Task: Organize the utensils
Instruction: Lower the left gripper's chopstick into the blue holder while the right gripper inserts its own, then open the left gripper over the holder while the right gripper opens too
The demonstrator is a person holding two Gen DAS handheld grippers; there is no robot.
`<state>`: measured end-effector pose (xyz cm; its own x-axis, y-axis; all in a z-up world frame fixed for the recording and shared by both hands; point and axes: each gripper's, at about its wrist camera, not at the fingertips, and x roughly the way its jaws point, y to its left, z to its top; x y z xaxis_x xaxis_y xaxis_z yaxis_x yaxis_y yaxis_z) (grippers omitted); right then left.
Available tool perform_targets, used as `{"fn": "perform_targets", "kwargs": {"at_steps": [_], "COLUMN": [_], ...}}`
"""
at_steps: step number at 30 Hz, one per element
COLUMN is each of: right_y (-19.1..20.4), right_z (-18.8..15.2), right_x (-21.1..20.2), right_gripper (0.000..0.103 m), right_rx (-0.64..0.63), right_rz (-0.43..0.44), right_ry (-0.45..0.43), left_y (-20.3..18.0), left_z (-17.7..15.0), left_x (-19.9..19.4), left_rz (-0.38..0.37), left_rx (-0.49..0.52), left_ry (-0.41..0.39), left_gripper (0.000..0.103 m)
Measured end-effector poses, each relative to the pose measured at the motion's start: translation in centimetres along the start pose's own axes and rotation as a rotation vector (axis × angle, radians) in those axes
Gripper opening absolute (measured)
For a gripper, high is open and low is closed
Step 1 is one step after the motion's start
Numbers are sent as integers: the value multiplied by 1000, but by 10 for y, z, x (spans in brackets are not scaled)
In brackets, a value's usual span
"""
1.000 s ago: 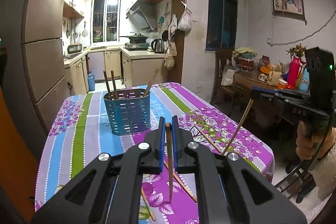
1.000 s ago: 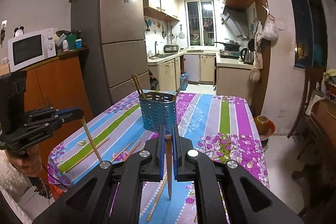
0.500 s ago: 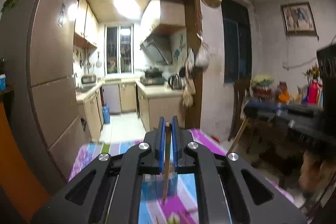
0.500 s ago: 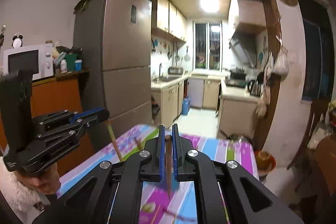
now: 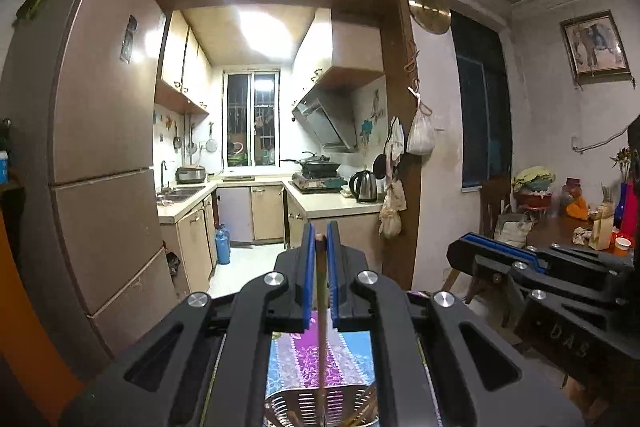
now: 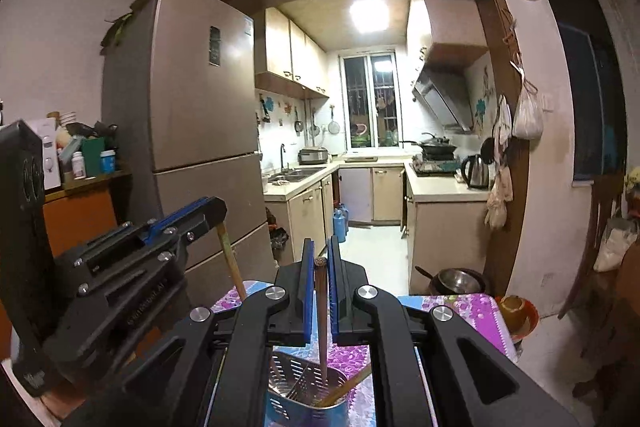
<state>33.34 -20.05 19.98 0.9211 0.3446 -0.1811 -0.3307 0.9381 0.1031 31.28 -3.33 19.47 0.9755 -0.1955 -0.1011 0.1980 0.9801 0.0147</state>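
My left gripper (image 5: pixel 320 231) is shut on a light wooden chopstick (image 5: pixel 321 307) that hangs point down over the blue perforated utensil holder (image 5: pixel 290 403) at the bottom edge. My right gripper (image 6: pixel 320 247) is shut on a darker chopstick (image 6: pixel 321 311), whose lower end dips inside the holder (image 6: pixel 282 413), where several other chopsticks lean. In the right wrist view the left gripper (image 6: pixel 214 207) shows at the left with its chopstick (image 6: pixel 231 263) slanting down. In the left wrist view the right gripper (image 5: pixel 460 249) shows at the right. The holder stands on a purple and blue flowered tablecloth (image 5: pixel 304 351).
A tall fridge (image 6: pixel 192 115) stands left of the kitchen doorway. A metal pot (image 6: pixel 456 283) and an orange bowl (image 6: pixel 516 311) sit beyond the table's far right corner. A cluttered side table (image 5: pixel 576 227) and a chair (image 5: pixel 494 203) are at the right.
Both grippers rose and moved forward with their chopsticks, from over the table's near part to directly above the holder. The holder has slid from mid view to the bottom edge.
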Motion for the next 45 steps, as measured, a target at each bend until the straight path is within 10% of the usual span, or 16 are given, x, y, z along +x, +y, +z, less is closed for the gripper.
{"fn": "perform_targets", "kwargs": {"at_steps": [15, 25, 45], "right_y": [7, 9, -8], "right_z": [-60, -59, -49], "right_x": [63, 47, -197], "right_gripper": [8, 17, 35], "right_rx": [26, 28, -94], "right_rz": [-4, -3, 59], "right_ry": [180, 212, 28], "left_y": [20, 25, 64], "left_z": [-74, -66, -5], "left_x": [50, 29, -233], "left_rz": [38, 36, 57], "left_rx": [-12, -50, -14], "left_ry": [174, 187, -79], "left_gripper": [5, 10, 62]}}
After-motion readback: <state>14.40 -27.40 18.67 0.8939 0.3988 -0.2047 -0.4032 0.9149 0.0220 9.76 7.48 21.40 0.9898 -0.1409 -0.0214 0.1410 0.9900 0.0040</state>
